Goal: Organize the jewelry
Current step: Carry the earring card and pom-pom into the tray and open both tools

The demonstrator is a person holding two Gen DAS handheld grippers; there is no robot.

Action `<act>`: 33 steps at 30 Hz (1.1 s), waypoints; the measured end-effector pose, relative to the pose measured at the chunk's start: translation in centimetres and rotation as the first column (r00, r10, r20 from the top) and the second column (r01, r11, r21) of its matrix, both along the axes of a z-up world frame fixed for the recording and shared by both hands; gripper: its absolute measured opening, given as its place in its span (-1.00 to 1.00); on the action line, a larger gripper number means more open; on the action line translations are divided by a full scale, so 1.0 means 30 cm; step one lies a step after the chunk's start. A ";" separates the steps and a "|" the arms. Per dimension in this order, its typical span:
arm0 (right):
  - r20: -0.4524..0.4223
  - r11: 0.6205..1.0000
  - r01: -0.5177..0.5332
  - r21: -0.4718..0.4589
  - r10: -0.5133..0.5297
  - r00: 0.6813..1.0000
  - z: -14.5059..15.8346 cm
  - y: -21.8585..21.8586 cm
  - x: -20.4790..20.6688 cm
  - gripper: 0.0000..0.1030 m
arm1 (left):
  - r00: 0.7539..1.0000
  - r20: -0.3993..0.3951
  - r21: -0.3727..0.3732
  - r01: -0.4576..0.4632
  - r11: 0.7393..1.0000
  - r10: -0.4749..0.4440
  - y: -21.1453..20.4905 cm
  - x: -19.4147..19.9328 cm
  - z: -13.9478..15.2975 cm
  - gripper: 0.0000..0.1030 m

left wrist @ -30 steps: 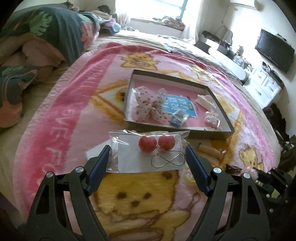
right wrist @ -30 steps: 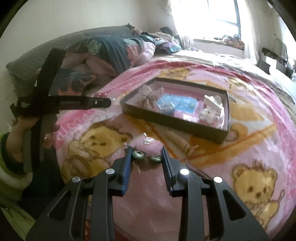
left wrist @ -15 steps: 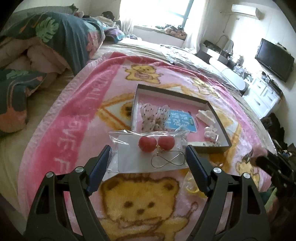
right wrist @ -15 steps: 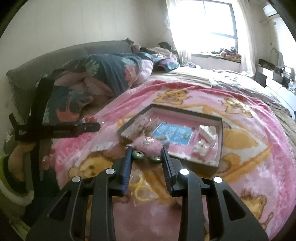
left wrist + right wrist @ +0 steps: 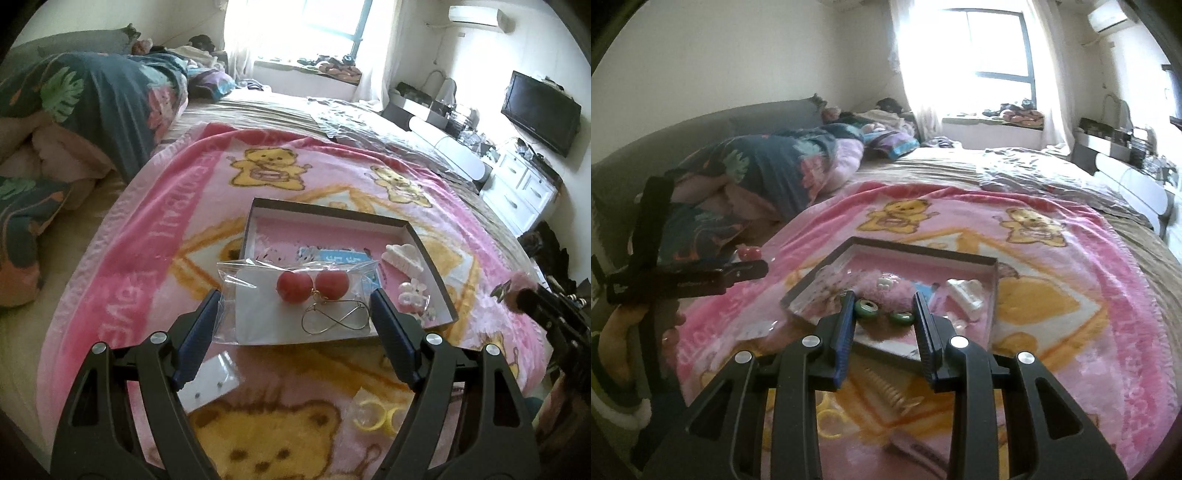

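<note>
My left gripper [image 5: 295, 314] is shut on a clear bag of red ball earrings [image 5: 299, 301] and holds it above the near edge of the dark shallow box [image 5: 332, 212]. My right gripper [image 5: 884, 314] is shut on a pink fluffy hair piece with green beads [image 5: 882, 301], also held above the box's near edge [image 5: 897, 352]. The box lies on the pink bear blanket [image 5: 147, 240] and holds a white claw clip [image 5: 402, 256], a blue card [image 5: 343, 258] and small clear pieces [image 5: 413, 293].
On the blanket in front of the box lie a white earring card [image 5: 210, 384], yellow rings [image 5: 373, 417], a beige spring clip [image 5: 886, 391] and a purple clip [image 5: 912, 448]. Bedding is piled at the left [image 5: 74, 110]. A TV [image 5: 539, 112] and white drawers [image 5: 524, 192] stand at right.
Both grippers have risen and moved forward with their loads, from in front of the box to above its near edge. Their grips have not changed.
</note>
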State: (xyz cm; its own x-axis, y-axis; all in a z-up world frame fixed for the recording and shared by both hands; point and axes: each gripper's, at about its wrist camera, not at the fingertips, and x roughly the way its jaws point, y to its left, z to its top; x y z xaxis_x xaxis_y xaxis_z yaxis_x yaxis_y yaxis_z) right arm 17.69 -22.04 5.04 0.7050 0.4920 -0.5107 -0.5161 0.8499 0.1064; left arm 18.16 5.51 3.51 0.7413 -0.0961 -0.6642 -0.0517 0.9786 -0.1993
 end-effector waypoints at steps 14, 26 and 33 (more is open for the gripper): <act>-0.030 0.994 0.111 -0.016 -0.112 0.993 -0.041 -0.082 0.158 -0.43 | 0.998 -0.063 0.034 0.030 0.999 -0.028 -0.044 0.187 -0.061 0.42; -0.109 0.990 0.119 -0.072 -0.126 0.986 -0.168 -0.069 0.266 -0.43 | 0.988 -0.128 0.062 0.092 0.994 -0.083 -0.137 0.357 -0.165 0.43; -0.162 0.990 0.100 -0.098 -0.115 0.980 -0.251 -0.059 0.285 -0.43 | 0.980 -0.163 0.064 0.123 0.990 -0.111 -0.181 0.425 -0.235 0.43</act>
